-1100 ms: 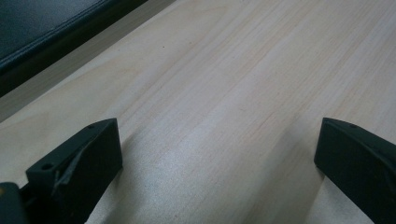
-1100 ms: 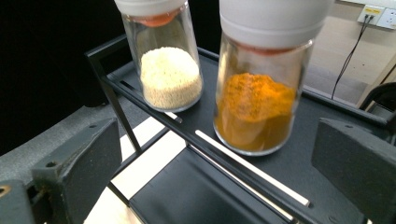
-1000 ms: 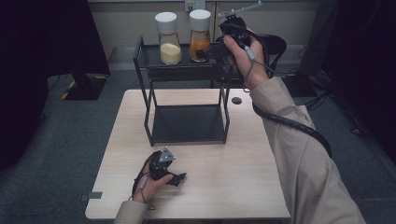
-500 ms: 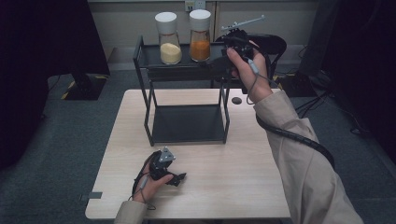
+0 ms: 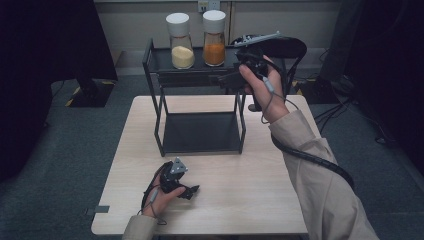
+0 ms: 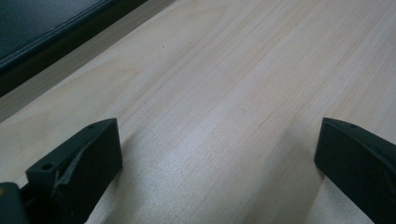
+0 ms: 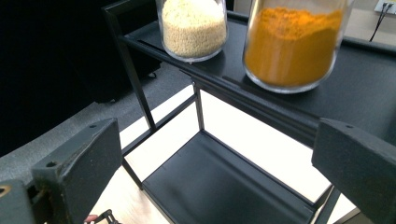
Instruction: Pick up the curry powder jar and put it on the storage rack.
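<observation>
Right gripper has drawn back from upright orange jar.

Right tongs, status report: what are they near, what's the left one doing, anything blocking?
Right tongs open, empty, raised beside the rack's top shelf, facing the orange jar. Left tongs open, low over the table. Nothing between tongs and jar.

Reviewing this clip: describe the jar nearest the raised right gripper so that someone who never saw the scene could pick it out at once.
Find the black two-tier rack standing at the far side of the wooden table. Two white-capped glass jars stand side by side on its top shelf. The orange powder jar is the right-hand one; its neighbour, the pale grain jar, holds cream-coloured grains.
</observation>
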A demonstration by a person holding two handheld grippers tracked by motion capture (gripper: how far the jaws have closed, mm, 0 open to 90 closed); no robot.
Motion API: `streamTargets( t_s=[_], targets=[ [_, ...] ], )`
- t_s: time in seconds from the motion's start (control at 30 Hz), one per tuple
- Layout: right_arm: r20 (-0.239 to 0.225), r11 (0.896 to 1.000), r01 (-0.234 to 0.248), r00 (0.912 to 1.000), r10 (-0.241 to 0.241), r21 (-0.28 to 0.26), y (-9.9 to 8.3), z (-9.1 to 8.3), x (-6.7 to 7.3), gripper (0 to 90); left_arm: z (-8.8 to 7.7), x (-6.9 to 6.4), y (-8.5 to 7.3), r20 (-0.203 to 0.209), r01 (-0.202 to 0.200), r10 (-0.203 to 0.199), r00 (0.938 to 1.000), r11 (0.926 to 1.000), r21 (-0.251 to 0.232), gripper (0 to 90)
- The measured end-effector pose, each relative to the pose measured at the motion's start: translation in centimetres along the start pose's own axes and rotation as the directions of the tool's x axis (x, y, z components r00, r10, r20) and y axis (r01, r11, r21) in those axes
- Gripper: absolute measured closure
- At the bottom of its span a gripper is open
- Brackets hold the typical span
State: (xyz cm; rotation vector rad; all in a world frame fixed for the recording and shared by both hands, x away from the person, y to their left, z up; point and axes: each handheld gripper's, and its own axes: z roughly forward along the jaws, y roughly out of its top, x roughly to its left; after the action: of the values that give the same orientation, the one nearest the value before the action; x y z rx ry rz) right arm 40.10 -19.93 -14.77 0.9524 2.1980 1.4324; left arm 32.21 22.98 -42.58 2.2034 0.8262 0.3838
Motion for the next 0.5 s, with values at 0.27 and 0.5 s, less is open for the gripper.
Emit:
streamTargets(
  t_s=[0.27, 0.5],
  targets=[
    [-0.001, 1.000, 0.001, 1.0000, -0.001, 0.005, -1.7, 0.3, 0.1, 1.3, 0.0, 0.0, 0.0, -0.001, 0.000, 0.000, 1.0000, 1.0000, -0.002, 0.1],
    [-0.019, 1.000, 0.004, 0.9998, -0.004, 0.018, -3.3, 0.6, 0.0, 1.3, 0.0, 0.0, 0.0, -0.001, 0.000, 0.000, 1.0000, 1.0000, -0.003, 0.1]
  ],
)
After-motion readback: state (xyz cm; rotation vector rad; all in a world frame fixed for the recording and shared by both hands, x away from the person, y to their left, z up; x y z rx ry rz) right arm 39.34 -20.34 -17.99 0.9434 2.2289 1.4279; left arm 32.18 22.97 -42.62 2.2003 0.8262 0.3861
